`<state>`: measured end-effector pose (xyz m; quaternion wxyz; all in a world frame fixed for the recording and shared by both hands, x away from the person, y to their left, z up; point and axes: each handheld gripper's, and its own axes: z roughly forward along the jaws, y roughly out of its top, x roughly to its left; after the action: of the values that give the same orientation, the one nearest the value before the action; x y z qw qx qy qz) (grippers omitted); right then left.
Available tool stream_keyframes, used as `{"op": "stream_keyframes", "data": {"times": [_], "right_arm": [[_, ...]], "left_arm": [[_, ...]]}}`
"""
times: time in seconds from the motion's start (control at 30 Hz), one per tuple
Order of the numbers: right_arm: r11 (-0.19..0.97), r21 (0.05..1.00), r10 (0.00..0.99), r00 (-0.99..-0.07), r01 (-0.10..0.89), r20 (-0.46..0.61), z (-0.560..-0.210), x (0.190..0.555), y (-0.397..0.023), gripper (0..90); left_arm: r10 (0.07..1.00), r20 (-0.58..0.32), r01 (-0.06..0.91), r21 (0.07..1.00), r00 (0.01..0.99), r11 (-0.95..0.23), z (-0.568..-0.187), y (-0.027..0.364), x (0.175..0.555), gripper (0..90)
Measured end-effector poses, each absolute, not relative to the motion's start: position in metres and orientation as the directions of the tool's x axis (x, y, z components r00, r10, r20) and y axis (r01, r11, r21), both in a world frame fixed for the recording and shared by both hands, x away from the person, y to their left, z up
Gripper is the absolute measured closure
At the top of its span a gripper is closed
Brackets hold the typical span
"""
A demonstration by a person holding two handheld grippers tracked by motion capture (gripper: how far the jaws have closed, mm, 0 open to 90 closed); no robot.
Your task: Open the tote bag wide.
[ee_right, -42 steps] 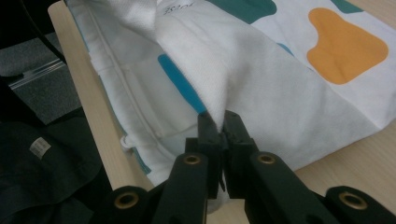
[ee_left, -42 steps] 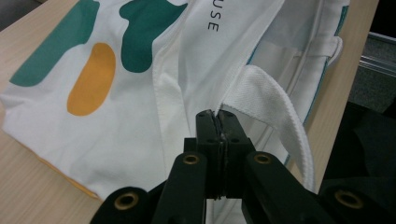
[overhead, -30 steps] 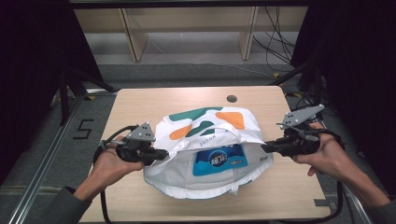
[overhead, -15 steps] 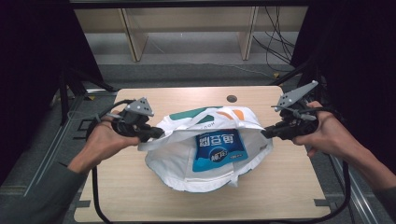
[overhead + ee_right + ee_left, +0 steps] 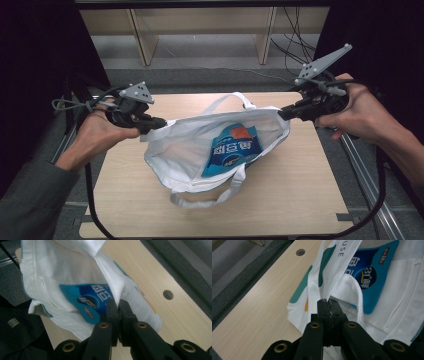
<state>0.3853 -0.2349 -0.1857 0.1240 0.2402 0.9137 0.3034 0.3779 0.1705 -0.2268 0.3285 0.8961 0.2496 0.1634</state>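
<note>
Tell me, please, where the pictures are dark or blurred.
High view: surroundings nearly black, table evenly lit, tote bag bright. Left gripper view: the blue packet and cloth slightly soft. Right gripper view: dark at lower left, tote cloth rather soft.

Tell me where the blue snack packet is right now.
In the high view, the blue snack packet stands inside the open white cloth tote bag, mid-table, between the two tongs.

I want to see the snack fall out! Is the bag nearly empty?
Not yet. Done: both grippers, left and right, are shut on the bag at opposite edges. In hand: it hangs between them, mouth open. Left: the blue packet is inside, so it isn't out yet.
</note>
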Motion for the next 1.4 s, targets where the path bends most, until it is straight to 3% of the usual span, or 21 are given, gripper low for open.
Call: {"op": "stream_keyframes", "data": {"times": [0.3,0.33,0.4,0.6,0.73,0.9,1.4], "right_arm": [[0.667,0.647,0.532,-0.844,0.369,-0.068,-0.149,0.380,-0.239,89.5],[0.648,0.661,0.550,-0.833,0.379,-0.062,-0.144,0.381,-0.243,89.6],[0.652,0.650,0.551,-0.833,0.391,-0.051,-0.141,0.383,-0.246,89.6],[0.648,0.632,0.602,-0.794,0.426,-0.081,-0.153,0.407,-0.252,89.6],[0.629,0.638,0.641,-0.760,0.444,-0.103,-0.160,0.430,-0.263,89.6],[0.624,0.643,0.655,-0.746,0.445,-0.120,-0.159,0.444,-0.262,89.6],[0.643,0.612,0.669,-0.727,0.460,-0.156,-0.180,0.479,-0.246,89.6]], "left_arm": [[0.535,0.146,0.341,0.626,0.832,-0.701,-0.179,0.160,0.369,89.0],[0.513,0.176,0.323,0.597,0.840,-0.734,-0.167,0.157,0.373,89.0],[0.542,0.154,0.355,0.604,0.826,-0.714,-0.163,0.155,0.384,89.0],[0.533,0.191,0.356,0.557,0.824,-0.750,-0.178,0.136,0.415,88.9],[0.570,0.172,0.357,0.627,0.803,-0.692,-0.176,0.132,0.441,88.9],[0.586,0.186,0.377,0.606,0.789,-0.700,-0.178,0.130,0.460,88.9],[0.635,0.081,0.449,0.640,0.768,-0.624,-0.223,0.144,0.494,88.6]]}}
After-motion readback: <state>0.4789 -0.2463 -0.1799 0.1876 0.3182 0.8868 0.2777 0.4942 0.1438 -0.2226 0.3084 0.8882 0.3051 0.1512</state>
